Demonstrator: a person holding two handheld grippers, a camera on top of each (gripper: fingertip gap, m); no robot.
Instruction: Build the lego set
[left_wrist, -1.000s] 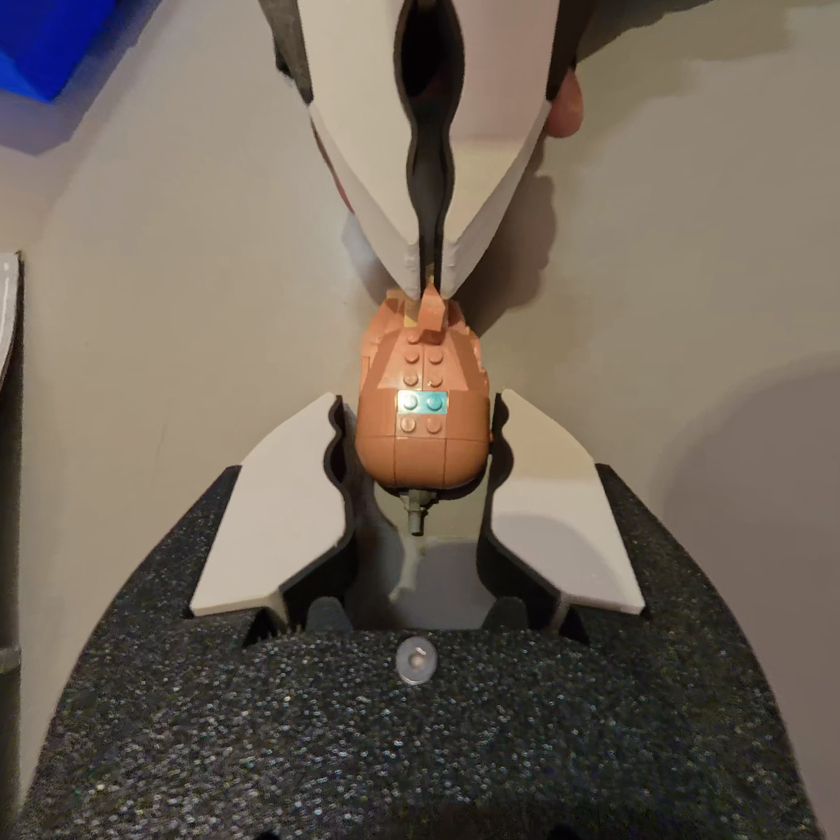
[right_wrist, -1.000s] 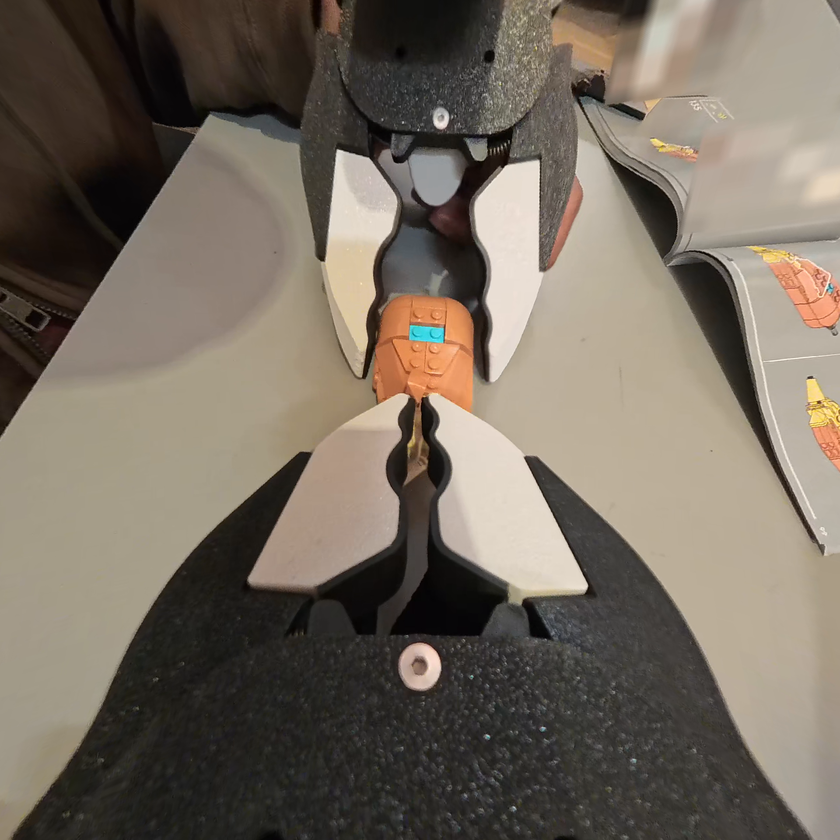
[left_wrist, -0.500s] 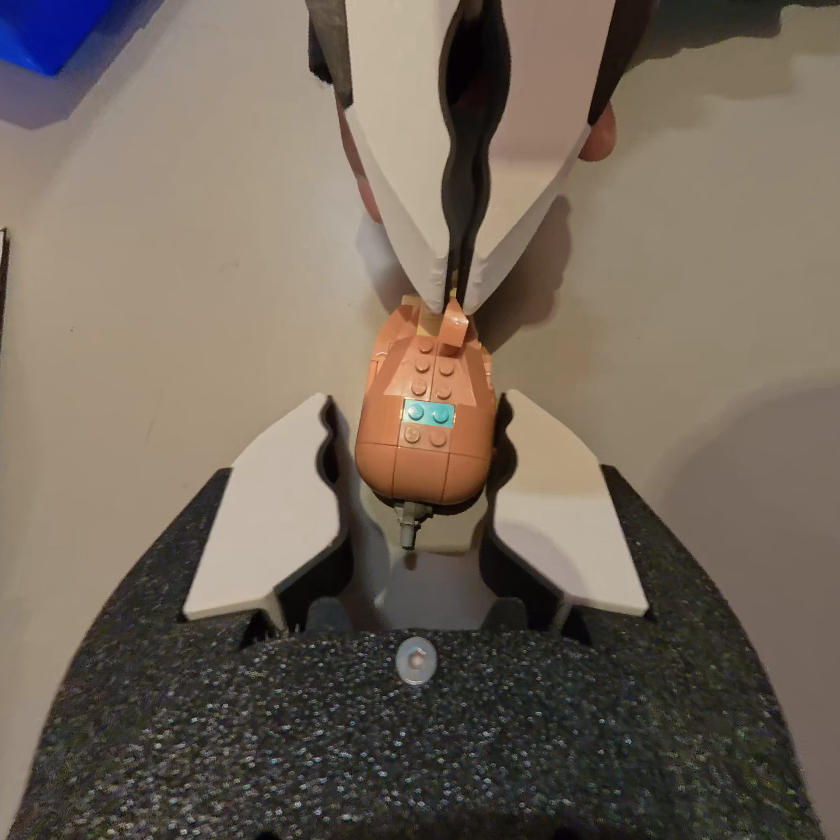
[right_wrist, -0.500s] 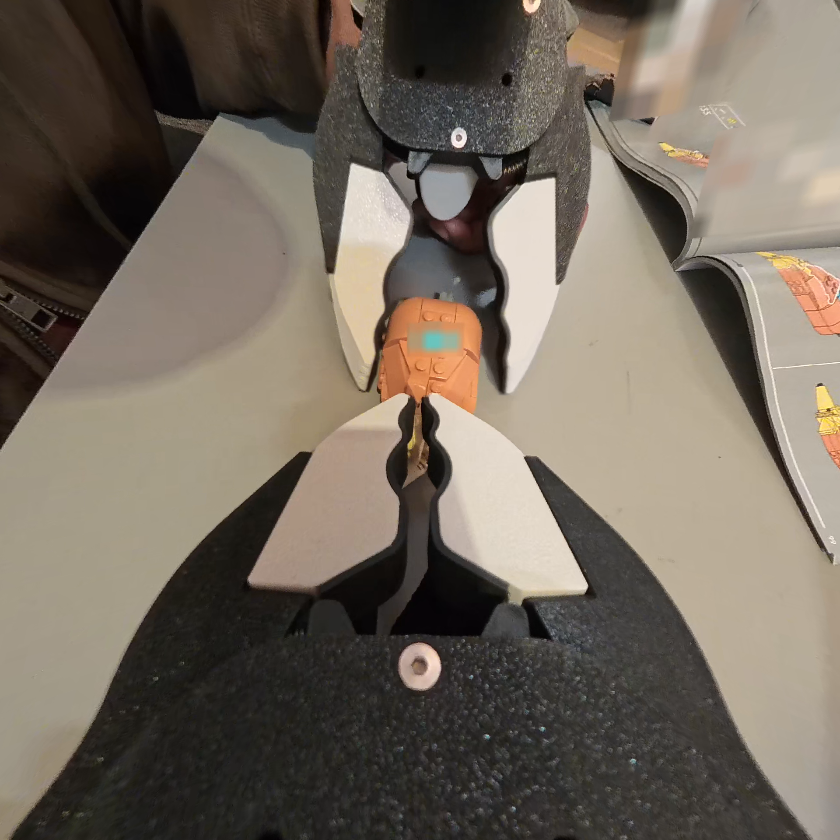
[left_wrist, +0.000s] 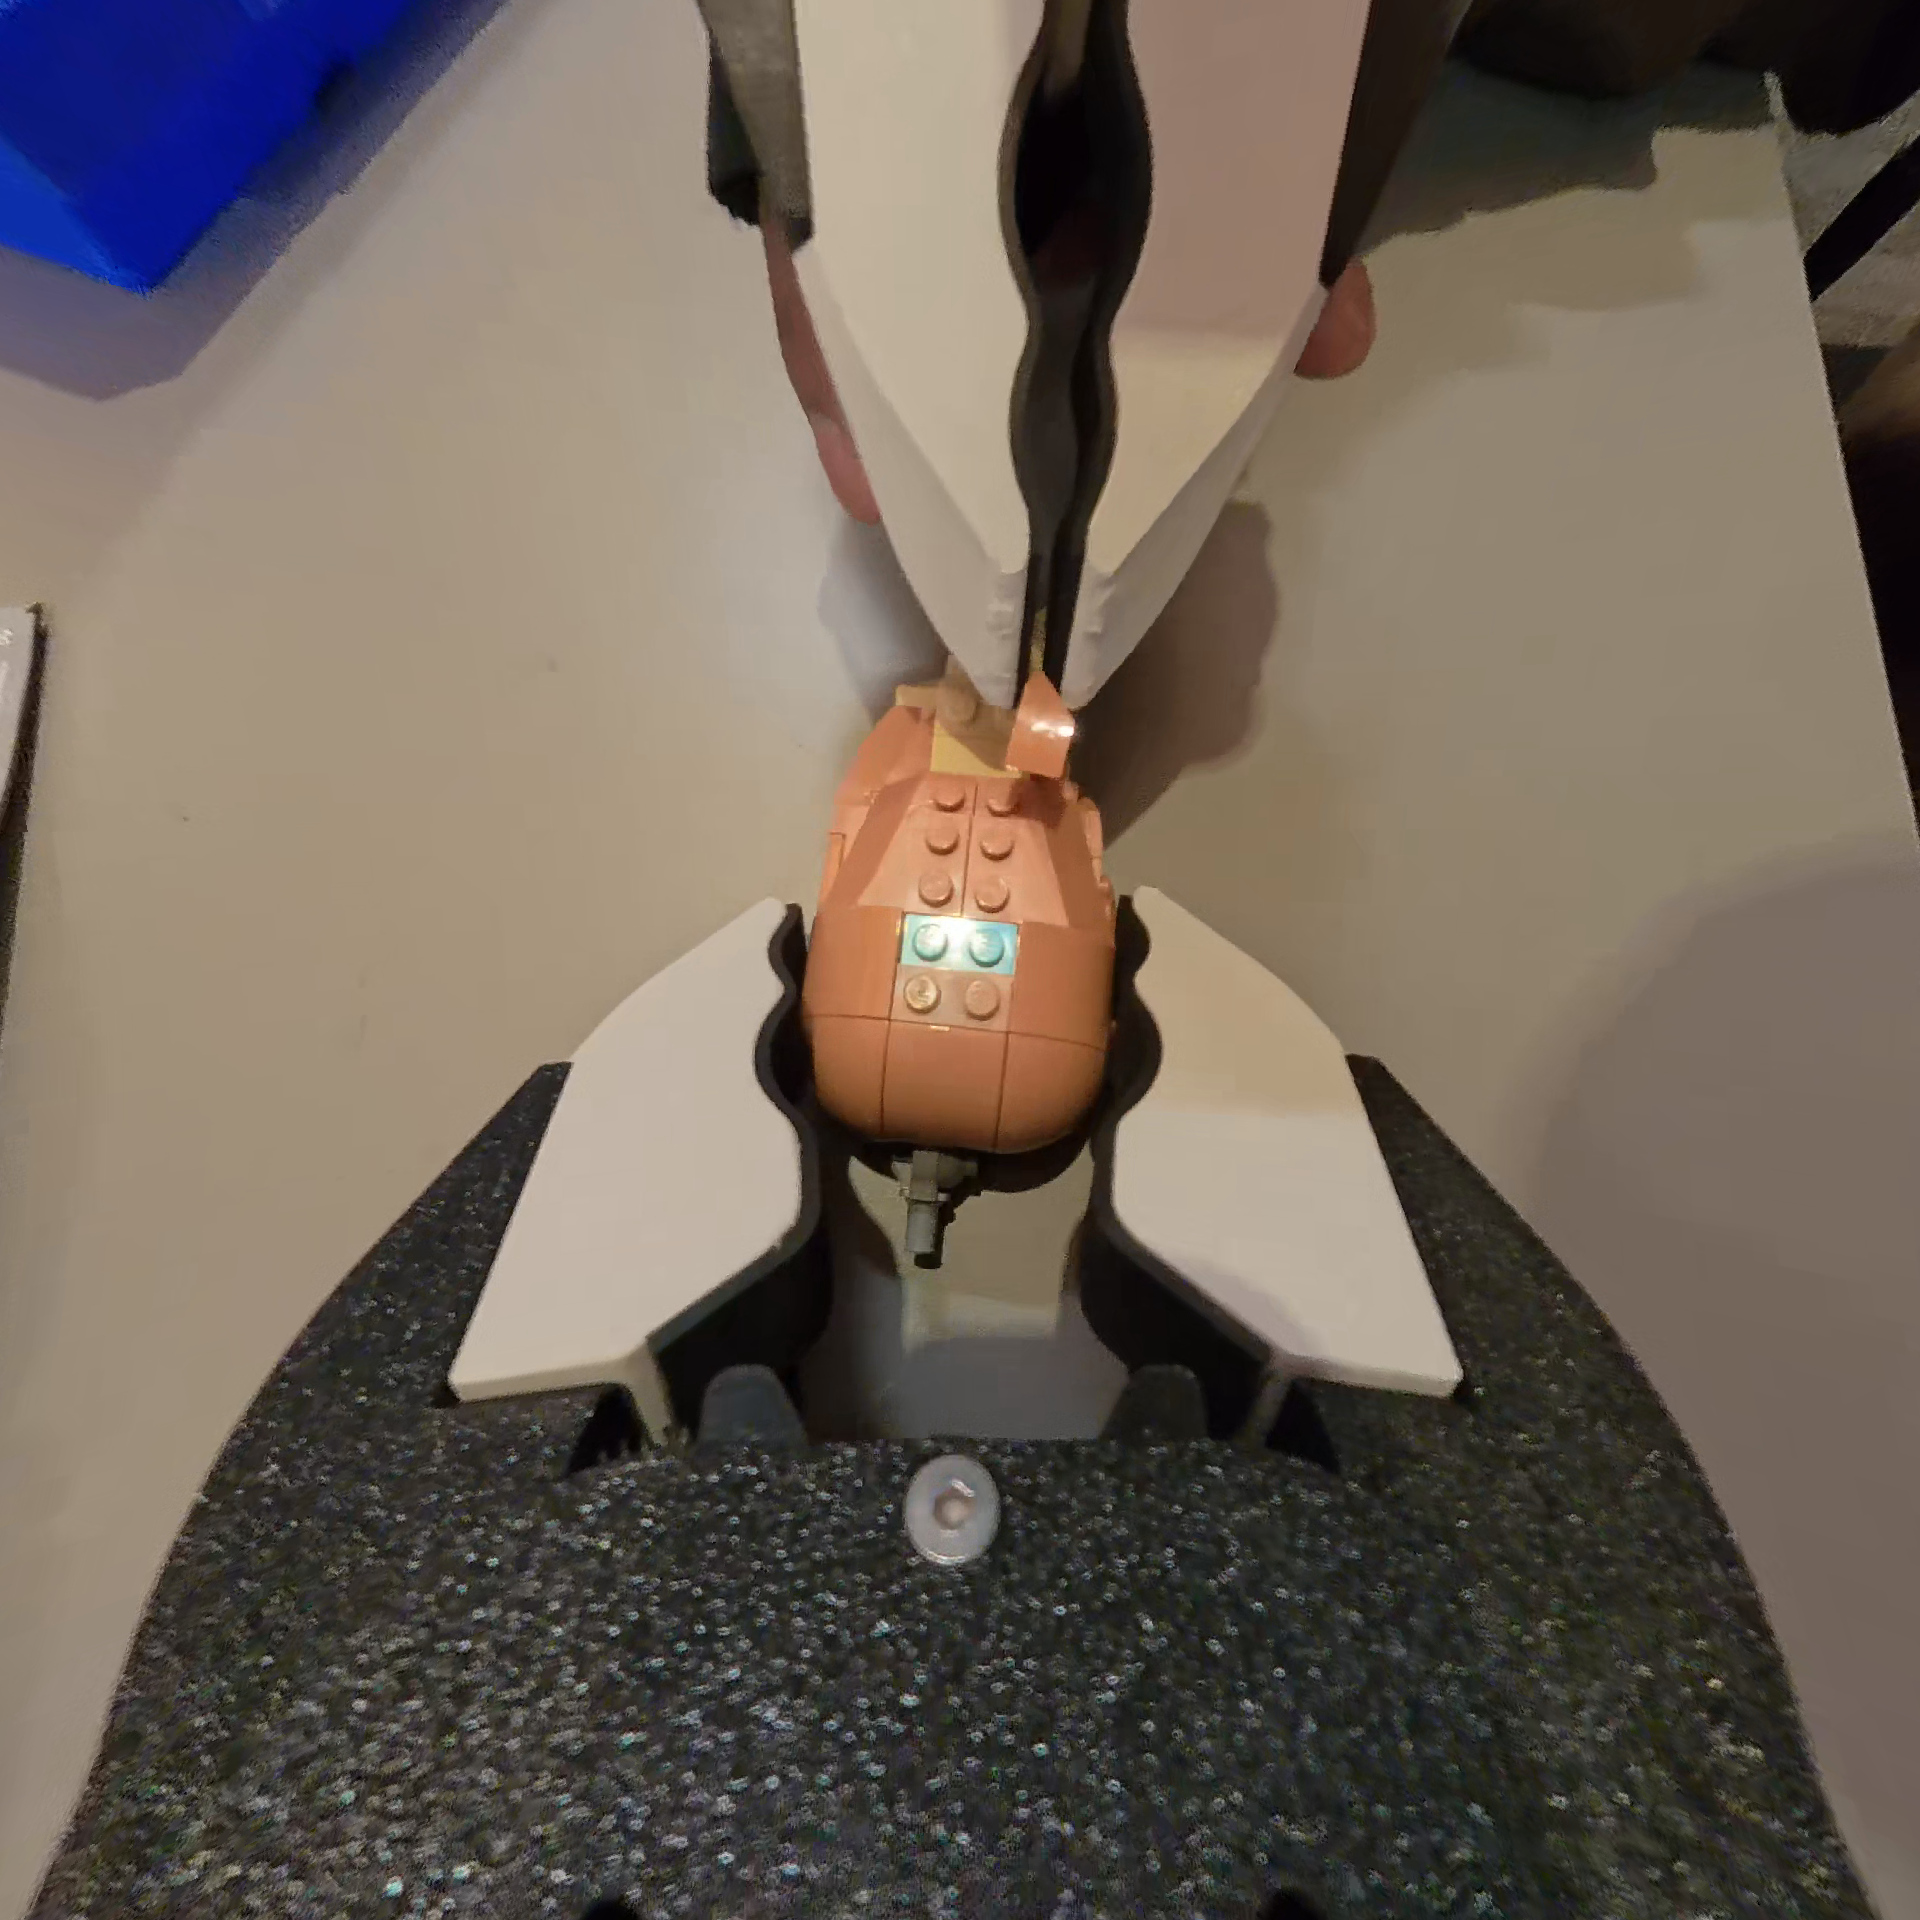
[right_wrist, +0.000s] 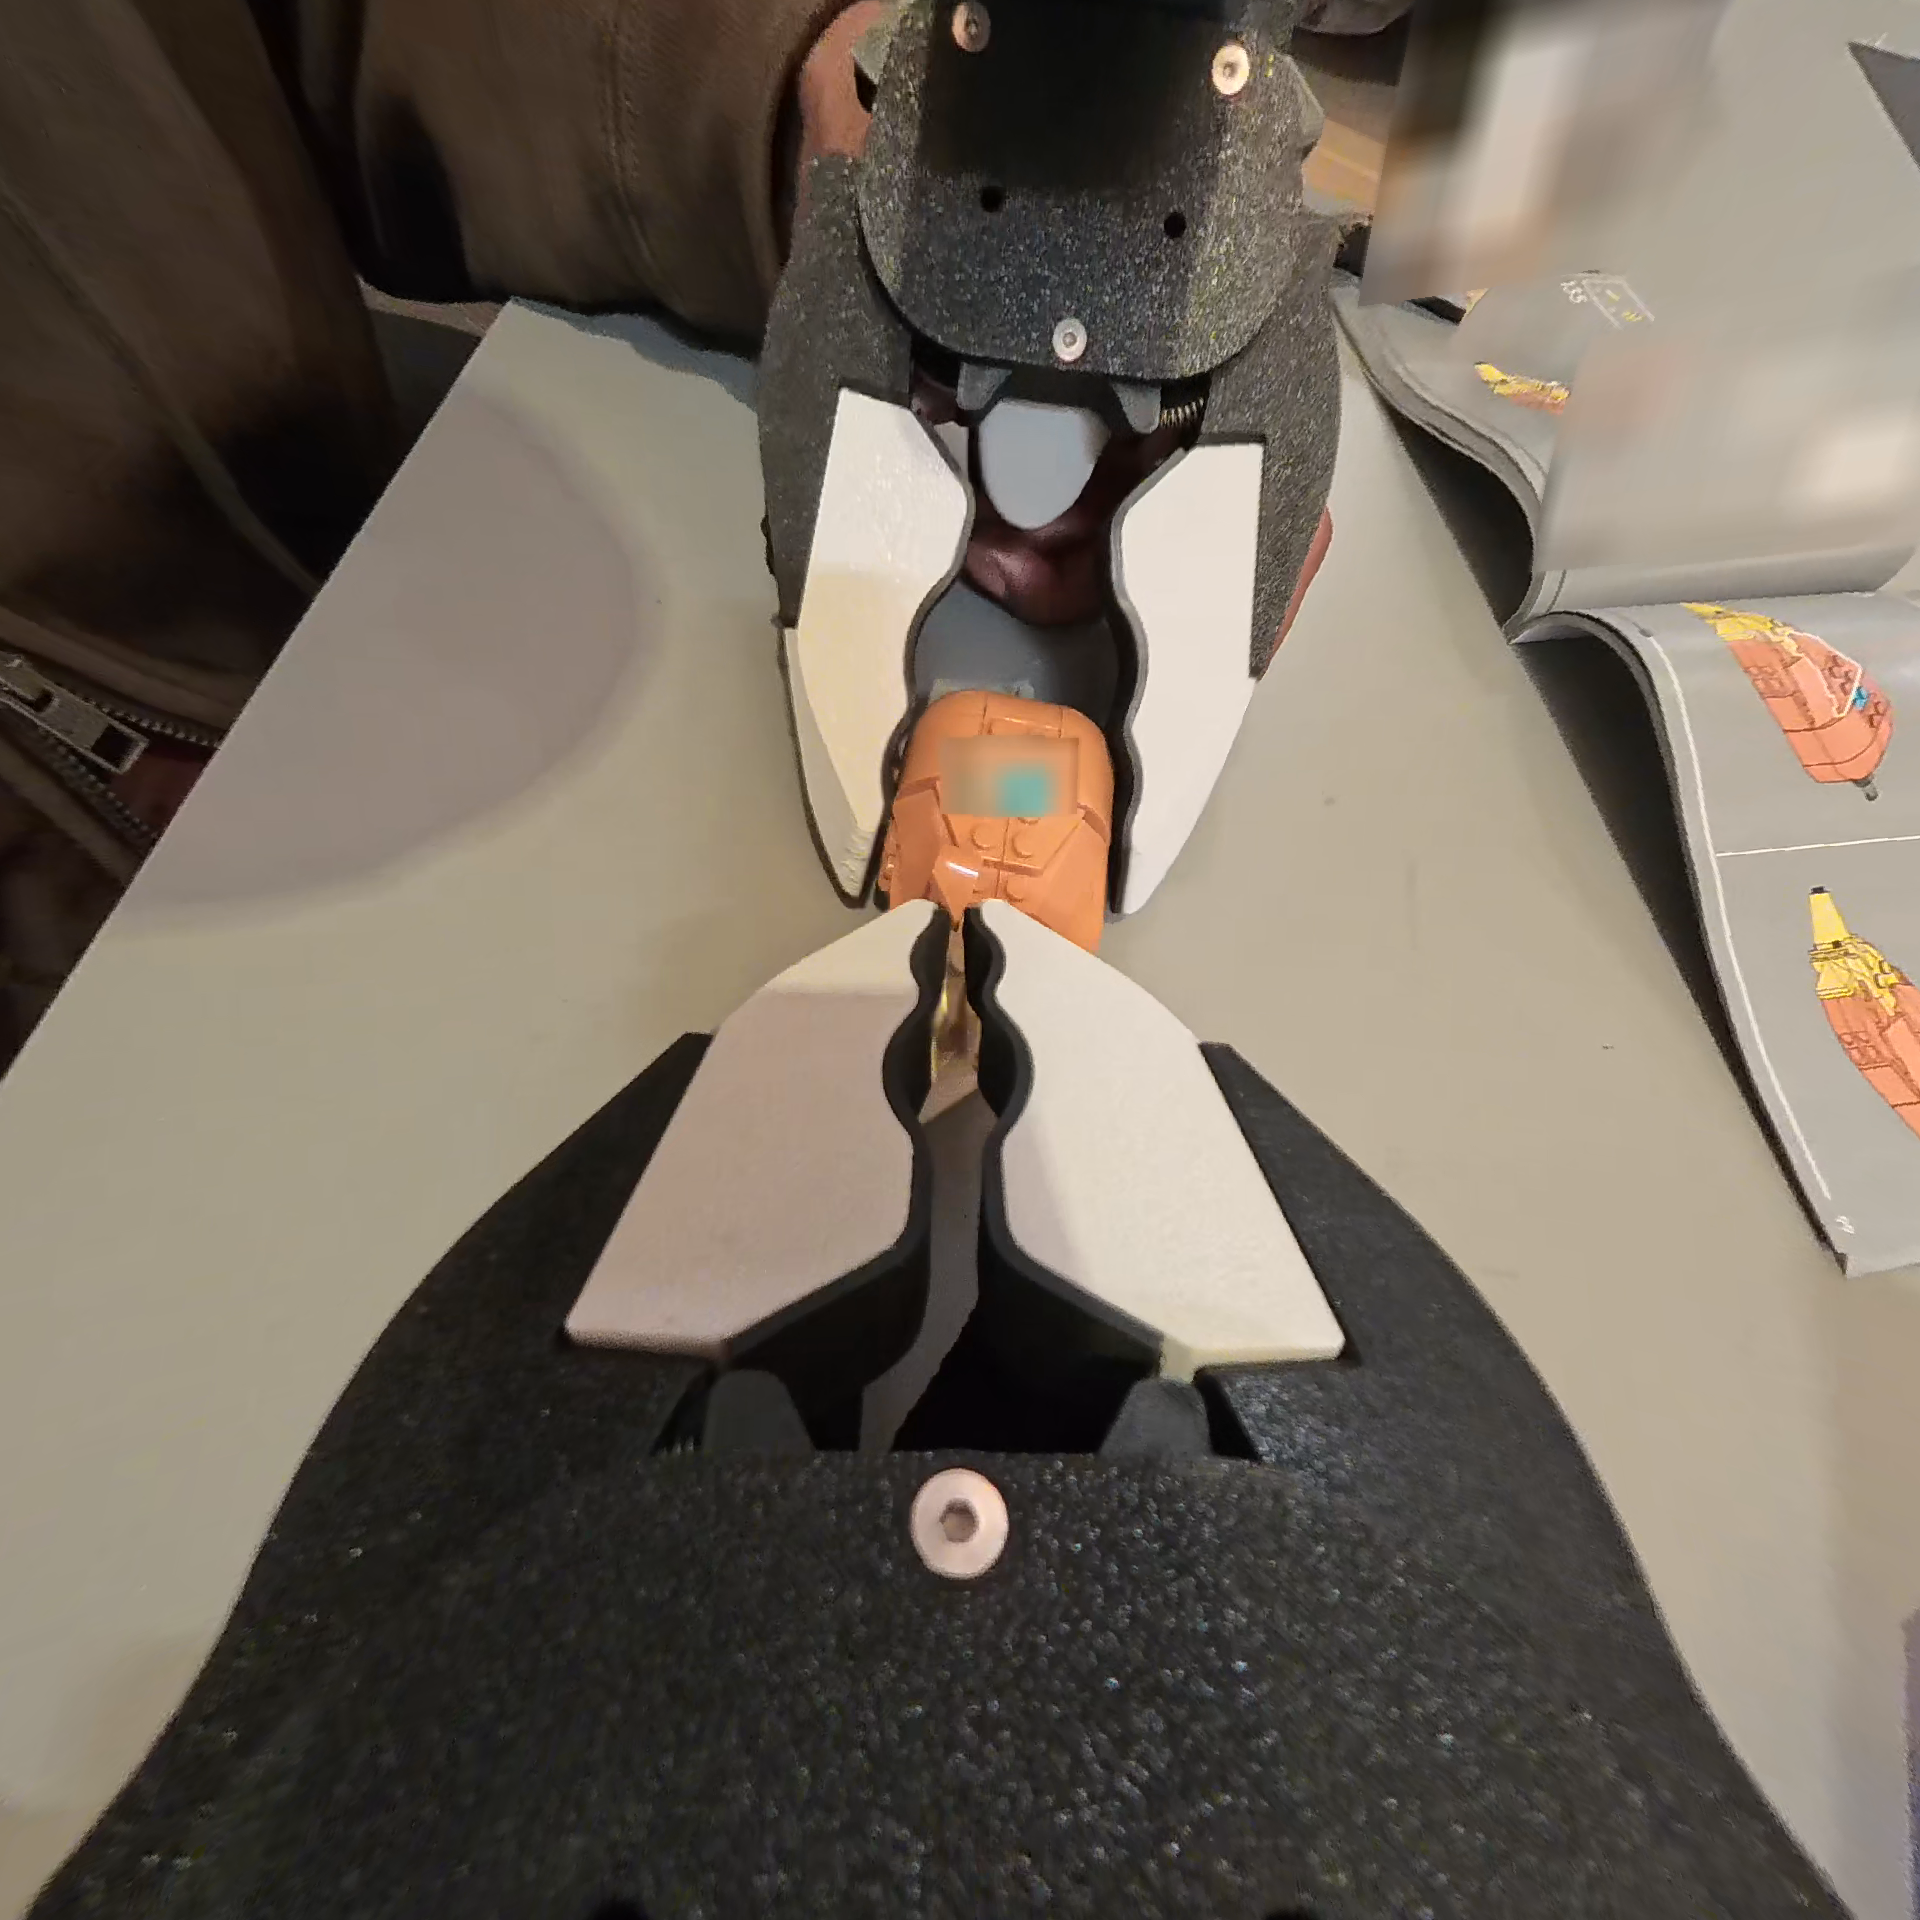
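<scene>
The orange-brown lego model (left_wrist: 956, 997) sits on the pale desk (left_wrist: 416, 727), a rounded hull of curved bricks with studs along its top and one small teal plate (left_wrist: 958, 944) set among them. The left tool (left_wrist: 958, 997) has its two white fingers (left_wrist: 644, 1174) closed against the model's flanks, gripping the rounded rear end; a grey pin (left_wrist: 923, 1226) sticks out of the model's underside into the gap behind it. From the opposite side the right tool (left_wrist: 1042, 691) comes in nose to nose, its fingers drawn almost together, with only a thin slot between them, pinching a small orange-brown sloped piece (left_wrist: 1042, 732) at the model's front tip, beside a tan part (left_wrist: 971, 727).

In the right wrist view the same small piece (right_wrist: 954, 878) lies just at the tips of the right tool (right_wrist: 948, 914), the model (right_wrist: 997, 821) beyond it, clasped by the left tool (right_wrist: 992, 862). An open instruction booklet (right_wrist: 1766, 935) lies on the desk to the right. A blue bin (left_wrist: 156, 135) stands at the far left corner in the left wrist view.
</scene>
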